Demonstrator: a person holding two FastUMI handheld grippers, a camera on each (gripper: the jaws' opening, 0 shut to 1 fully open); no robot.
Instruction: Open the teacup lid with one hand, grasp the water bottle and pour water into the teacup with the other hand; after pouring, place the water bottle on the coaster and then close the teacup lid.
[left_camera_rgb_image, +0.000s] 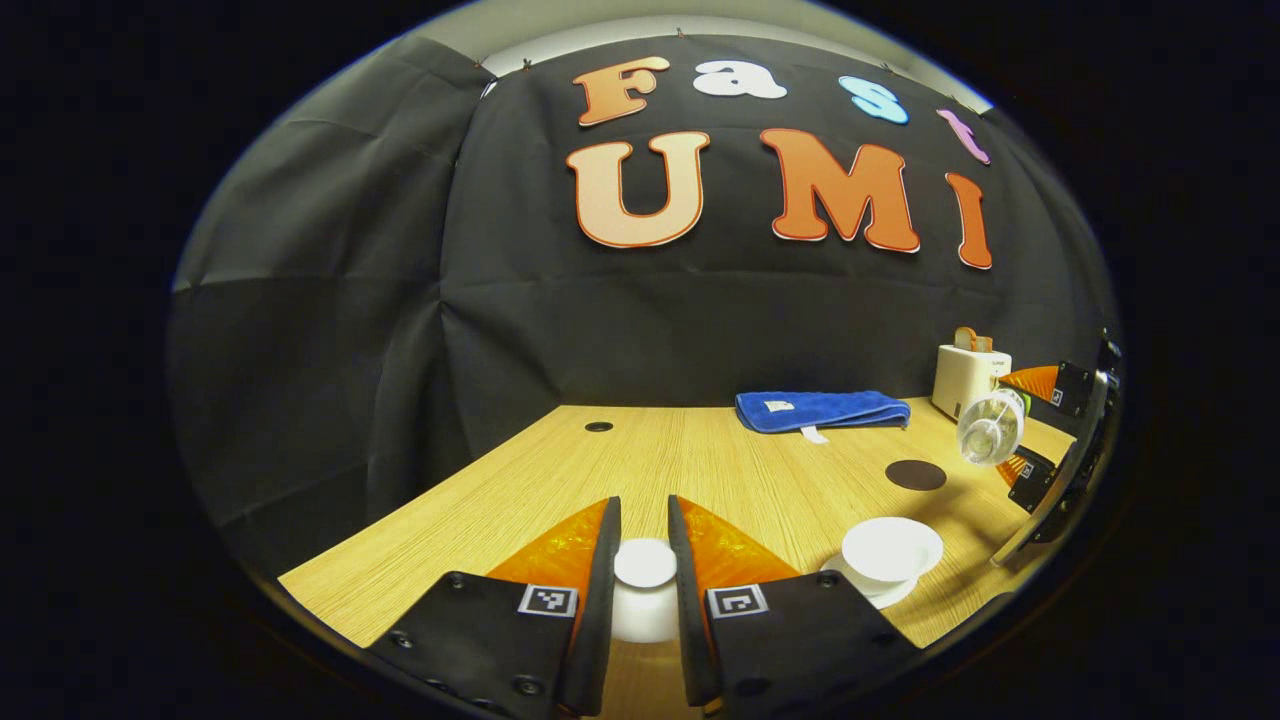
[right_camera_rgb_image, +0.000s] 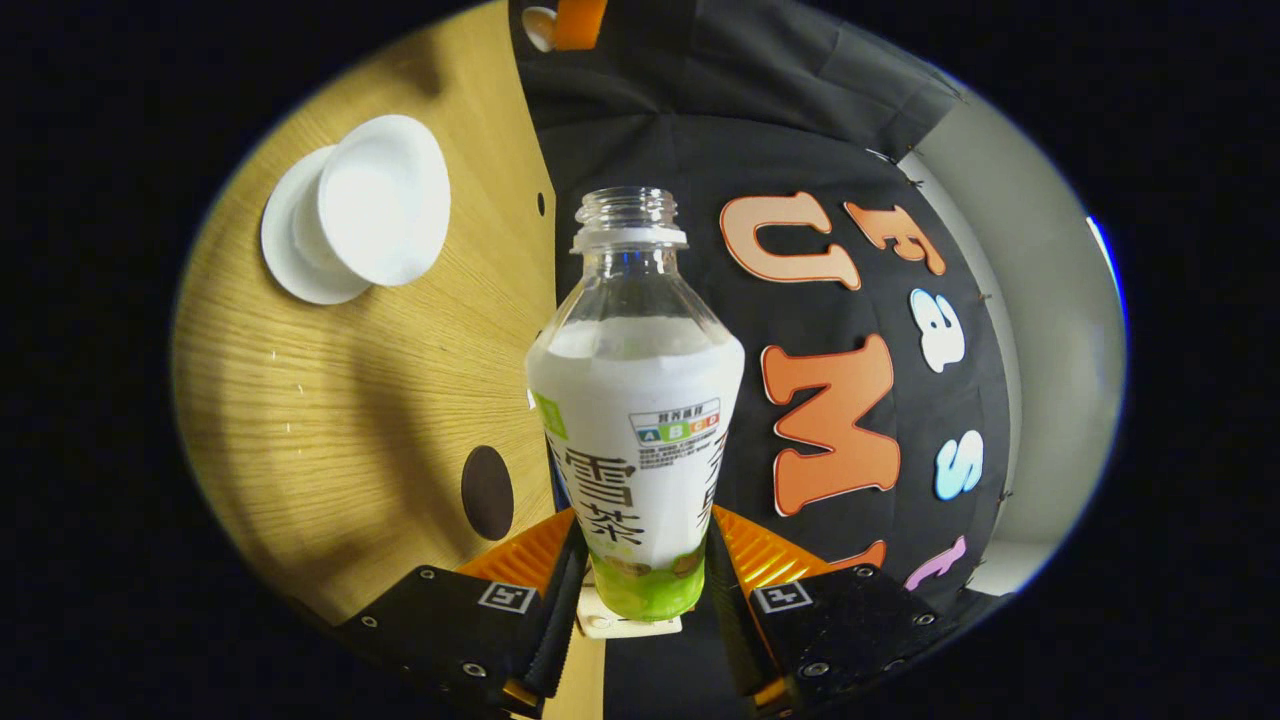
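Two grippers are engaged; the left gripper (left_camera_rgb_image: 644, 565) pinches the white teacup lid (left_camera_rgb_image: 645, 563) by its knob, both fingers pressed against it, with the lid held off the cup and just above the wooden table (left_camera_rgb_image: 640, 460); the right gripper (right_camera_rgb_image: 640, 590) is clamped on the lower body of the water bottle (right_camera_rgb_image: 636, 420), which is uncapped and, judged from the left gripper view, tipped well over with its mouth turned toward the cup side. Just to the right of the left gripper's fingers stands the open teacup (left_camera_rgb_image: 890, 550) on its saucer (left_camera_rgb_image: 880, 592); beyond it lies the dark round coaster (left_camera_rgb_image: 915, 475); farther off are a folded blue cloth (left_camera_rgb_image: 822, 409) and a small white toaster (left_camera_rgb_image: 968, 380). Procedure for the step in hand, judged to be the pour: bring the bottle mouth directly above the cup opening before increasing tilt; raise the tilt gradually, since the bottle appears mostly full and may surge; keep the lid well aside of the stream; hold the clamp firm on the smooth label. Limits of observation: no stream is discernible; the water level inside the cup cannot be made out; the bottle base is hidden between the right gripper's fingers; the far gripper is cut off at the edge of the left gripper view; the bottle's height above the cup cannot be judged.
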